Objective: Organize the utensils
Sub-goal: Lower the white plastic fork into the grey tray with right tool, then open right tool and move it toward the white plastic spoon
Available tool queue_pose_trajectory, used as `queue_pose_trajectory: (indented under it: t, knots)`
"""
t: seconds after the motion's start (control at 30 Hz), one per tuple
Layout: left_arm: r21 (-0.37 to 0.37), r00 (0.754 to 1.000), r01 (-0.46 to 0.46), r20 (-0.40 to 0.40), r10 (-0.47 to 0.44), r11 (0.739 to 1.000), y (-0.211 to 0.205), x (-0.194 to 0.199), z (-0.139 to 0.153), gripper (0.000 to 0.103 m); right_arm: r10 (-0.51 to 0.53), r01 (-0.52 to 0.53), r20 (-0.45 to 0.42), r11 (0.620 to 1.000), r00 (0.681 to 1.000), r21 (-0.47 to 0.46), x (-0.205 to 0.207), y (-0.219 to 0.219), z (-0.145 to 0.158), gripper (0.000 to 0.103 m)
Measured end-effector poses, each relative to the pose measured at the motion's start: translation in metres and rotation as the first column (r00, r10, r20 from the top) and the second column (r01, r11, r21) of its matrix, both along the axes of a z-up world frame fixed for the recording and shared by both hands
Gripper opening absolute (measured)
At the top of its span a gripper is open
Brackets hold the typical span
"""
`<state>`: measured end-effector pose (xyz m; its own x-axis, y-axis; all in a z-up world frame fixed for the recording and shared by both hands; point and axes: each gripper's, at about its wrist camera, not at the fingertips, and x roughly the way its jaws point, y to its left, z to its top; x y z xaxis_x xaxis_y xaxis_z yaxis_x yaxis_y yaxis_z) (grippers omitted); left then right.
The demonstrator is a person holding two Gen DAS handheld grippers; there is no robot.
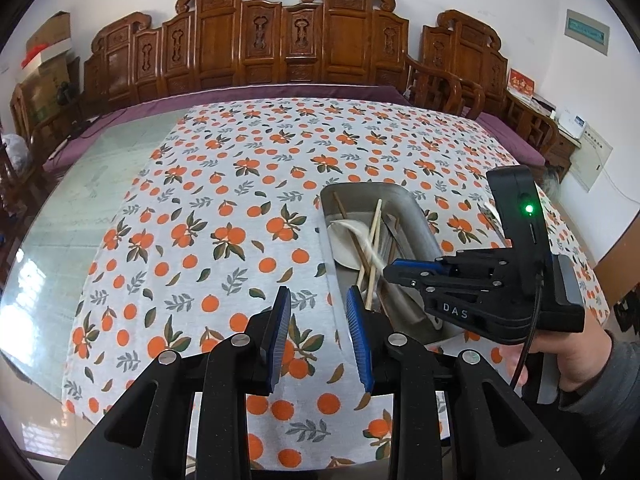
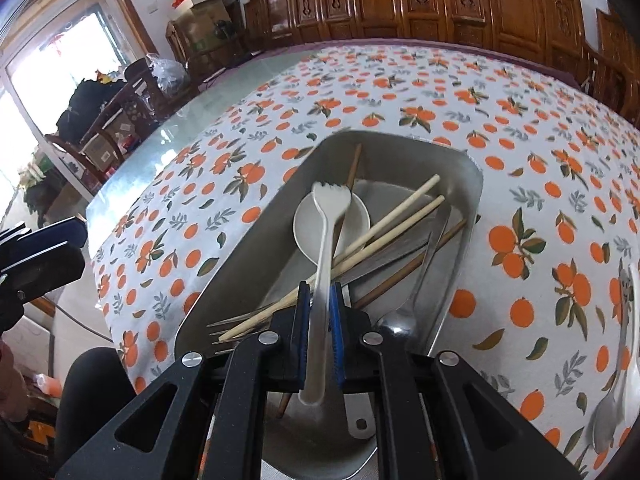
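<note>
A metal tray (image 2: pixel 460 248) on the orange-print tablecloth holds a white ladle-like spoon (image 2: pixel 356 216), pale chopsticks (image 2: pixel 404 216), dark chopsticks, a metal fork and a metal spoon. My right gripper (image 2: pixel 319 312) is shut on the handle of a white plastic spork (image 2: pixel 326 240) and holds it over the tray. In the left wrist view the right gripper (image 1: pixel 394 274) hangs over the tray (image 1: pixel 408 208). My left gripper (image 1: pixel 318 312) is open and empty above the cloth, left of the tray.
A metal spoon and a white utensil (image 2: pixel 624 364) lie on the cloth right of the tray. Carved wooden chairs (image 1: pixel 280 40) line the table's far side. Bare glass tabletop (image 1: pixel 80 200) lies to the left of the cloth.
</note>
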<state>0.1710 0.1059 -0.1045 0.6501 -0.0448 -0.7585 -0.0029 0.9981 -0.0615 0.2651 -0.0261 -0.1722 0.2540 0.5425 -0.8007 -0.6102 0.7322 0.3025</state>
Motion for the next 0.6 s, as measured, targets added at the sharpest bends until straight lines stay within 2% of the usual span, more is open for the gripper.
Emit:
queue_pose_trajectory:
  t: [0.13,0.33,0.53,0.6]
  knots:
    - [0.003,1.000,0.012,0.006,-0.012,1.000,-0.009,-0.001,0.003,0.027,-0.007,0.006,0.013,1.000,1.000,0.023,-0.003,-0.010,0.009,0.013]
    - [0.002,0.999,0.039,0.009,-0.039,0.999,-0.029,0.003,0.003,0.028,-0.035,0.031,0.060,0.998,0.998,0.054,-0.007,-0.048,0.032,0.013]
    - [0.003,0.997,0.081,0.021,-0.081,0.997,-0.055,0.009,0.010,0.032,-0.061,0.059,0.120,0.998,0.991,0.016,-0.009,-0.104,0.050,0.013]
    - [0.004,0.996,0.090,0.025,-0.090,0.996,-0.061,0.011,0.011,0.036,-0.071,0.072,0.136,0.997,0.988,-0.002,-0.009,-0.122,0.052,0.013]
